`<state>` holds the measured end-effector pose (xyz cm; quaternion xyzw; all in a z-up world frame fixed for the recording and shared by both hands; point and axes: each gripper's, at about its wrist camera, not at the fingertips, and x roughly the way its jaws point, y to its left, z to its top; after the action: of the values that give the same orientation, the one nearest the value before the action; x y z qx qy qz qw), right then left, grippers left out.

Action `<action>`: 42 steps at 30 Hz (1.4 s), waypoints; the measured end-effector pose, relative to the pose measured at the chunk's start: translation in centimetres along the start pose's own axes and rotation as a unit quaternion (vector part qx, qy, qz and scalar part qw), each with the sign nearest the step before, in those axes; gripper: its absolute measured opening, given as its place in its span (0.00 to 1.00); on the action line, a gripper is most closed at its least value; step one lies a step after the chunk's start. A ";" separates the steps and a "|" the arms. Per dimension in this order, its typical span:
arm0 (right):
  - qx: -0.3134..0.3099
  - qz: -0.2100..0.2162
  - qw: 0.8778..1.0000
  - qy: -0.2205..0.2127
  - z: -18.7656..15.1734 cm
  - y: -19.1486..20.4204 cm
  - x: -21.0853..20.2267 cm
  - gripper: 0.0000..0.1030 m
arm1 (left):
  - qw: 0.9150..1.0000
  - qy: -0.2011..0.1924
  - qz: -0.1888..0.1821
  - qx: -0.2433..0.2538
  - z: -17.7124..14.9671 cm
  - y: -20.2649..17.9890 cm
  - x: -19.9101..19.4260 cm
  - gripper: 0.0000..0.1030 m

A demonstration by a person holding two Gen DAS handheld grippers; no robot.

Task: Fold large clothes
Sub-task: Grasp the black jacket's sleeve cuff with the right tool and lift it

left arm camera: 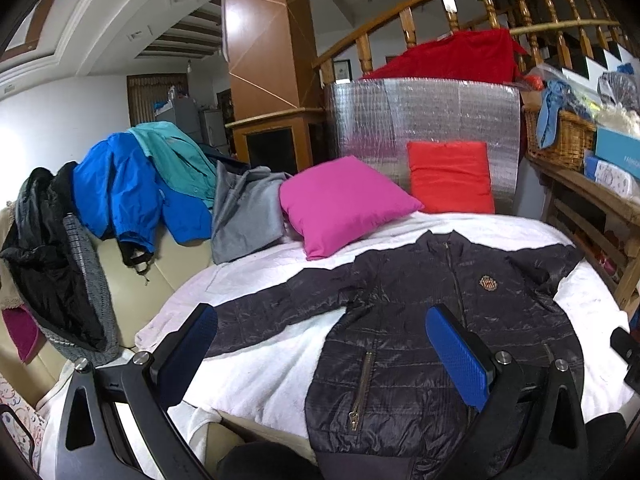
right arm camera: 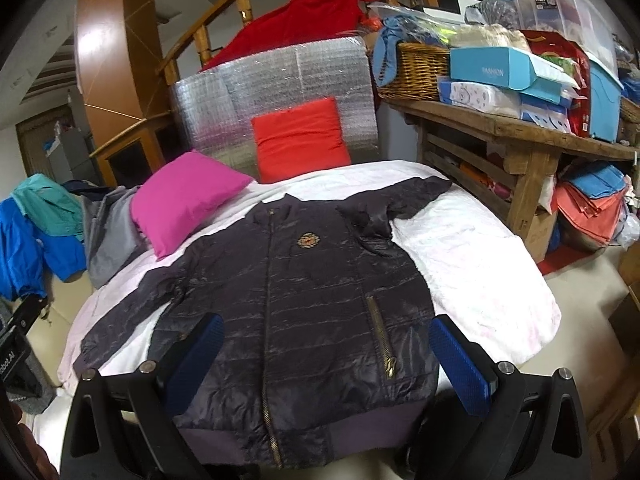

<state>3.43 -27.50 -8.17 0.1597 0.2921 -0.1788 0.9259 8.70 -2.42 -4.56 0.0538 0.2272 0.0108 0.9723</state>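
Dark jacket flat on white blanket, pink pillow touching shoulder

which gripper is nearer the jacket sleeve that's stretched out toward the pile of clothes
Left. The left gripper hangs open just over that sleeve, its left finger beside the cuff. The right gripper hangs open over the jacket's hem, with the sleeve off to its left.

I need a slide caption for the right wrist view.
Open right gripper above a dark quilted zip jacket spread flat on a white blanket.
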 end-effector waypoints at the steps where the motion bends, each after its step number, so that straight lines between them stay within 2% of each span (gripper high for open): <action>1: 0.002 0.000 1.000 0.003 0.4 -0.3 0.8 1.00 | 1.000 0.004 0.000 0.003 0.0 -0.4 0.6 1.00; 6: 0.038 0.006 0.999 0.021 4.0 -4.0 7.0 1.00 | 0.999 0.037 -0.003 0.036 0.4 -4.0 6.5 1.00; 10: 0.105 0.049 0.992 0.051 6.7 -8.7 13.9 1.00 | 0.996 0.074 -0.012 0.056 0.5 -7.4 12.9 1.00; 13: 0.185 0.102 0.974 0.080 8.4 -13.5 20.3 1.00 | 0.989 0.130 -0.030 0.070 0.1 -10.6 19.4 1.00; 14: 0.213 0.114 0.966 0.088 8.8 -15.3 22.6 1.00 | 0.983 0.161 -0.043 0.071 -0.2 -11.9 22.5 1.00; 17: 0.282 0.142 0.944 0.098 9.8 -19.9 28.6 1.00 | 0.971 0.221 -0.059 0.067 -1.1 -14.4 28.6 1.00; 20: 0.355 0.155 0.917 0.095 10.7 -24.1 33.7 1.00 | 0.964 0.254 -0.058 0.062 -2.5 -15.7 32.9 1.00; 22: 0.382 0.167 0.904 0.090 11.4 -26.0 36.6 1.00 | 0.959 0.270 -0.057 0.060 -3.6 -15.9 34.7 1.00; 26: 0.420 0.158 0.887 0.110 12.5 -29.3 42.7 0.98 | 0.947 0.308 -0.066 0.068 -5.2 -16.7 36.9 1.00; 28: 0.430 0.157 0.880 0.123 12.7 -30.1 45.7 0.92 | 0.947 0.306 -0.066 0.075 -5.6 -17.1 37.2 1.00; 30: 0.431 0.150 0.879 0.140 12.9 -30.5 47.9 0.79 | 0.949 0.295 -0.067 0.084 -5.5 -17.5 37.2 1.00; 31: 0.428 0.143 0.880 0.146 13.1 -30.4 48.9 0.77 | 0.950 0.292 -0.067 0.088 -5.4 -17.7 37.2 1.00; 34: 0.394 0.147 0.897 0.137 14.6 -29.5 49.4 0.71 | 0.950 0.291 -0.071 0.087 -5.7 -18.1 37.4 1.00; 36: 0.378 0.151 0.901 0.152 15.0 -28.6 50.6 0.39 | 0.952 0.291 -0.073 0.068 -5.9 -18.0 37.5 1.00; 38: 0.365 0.132 0.907 0.162 14.6 -27.7 51.4 0.27 | 0.953 0.289 -0.076 0.048 -6.2 -17.6 37.7 1.00; 40: 0.339 0.106 0.923 0.150 14.9 -26.8 50.9 0.20 | 0.955 0.283 -0.079 0.045 -6.5 -17.3 37.4 1.00; 41: 0.331 0.105 0.927 0.145 15.2 -26.5 50.6 0.15 | 0.955 0.280 -0.080 0.048 -6.5 -17.2 37.2 1.00; 42: 0.323 0.106 0.931 0.135 15.6 -26.0 50.0 0.14 | 0.956 0.279 -0.081 0.049 -6.6 -17.2 37.1 1.00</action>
<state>38.21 -68.61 -30.90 0.5027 0.3220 -0.1415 0.7896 38.97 -17.22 -28.70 0.0779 0.4935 -0.0645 0.8639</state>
